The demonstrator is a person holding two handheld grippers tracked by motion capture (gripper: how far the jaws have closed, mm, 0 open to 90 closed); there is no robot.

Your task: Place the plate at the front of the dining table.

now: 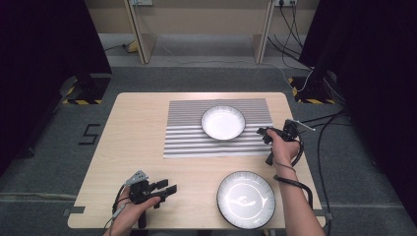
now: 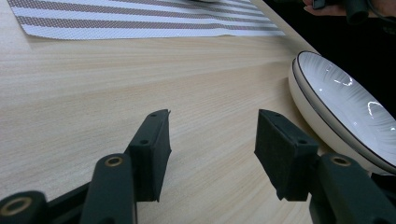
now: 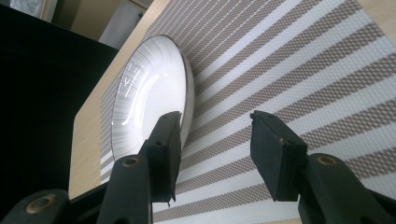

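Your right hand-held gripper (image 1: 265, 133) sits at the right edge of the striped mat (image 1: 187, 142), its jaws pointing left toward the far plate (image 1: 223, 122). In the right gripper view the jaws stand wide apart with nothing between them; the pads (image 3: 275, 149) frame bare mat, and the plate (image 3: 149, 93) lies just beyond the left jaw, not touched. That plate rests on the mat (image 3: 289, 70), in its far half, a little right of centre.

Your left hand-held gripper (image 1: 164, 189) is low at the near left of the bench (image 1: 133, 128), jaws pointing right. In the left gripper view its jaws are also apart and empty, with bare wood (image 2: 140, 93) between the pads (image 2: 154, 149).

The near plate (image 1: 246, 199) sits on the bare bench by the near edge, right of centre, well apart from the far one. In the left gripper view it (image 2: 345, 107) lies just right of the right jaw, clear of it. The mat's near edge (image 2: 140, 28) runs across the top of that view.
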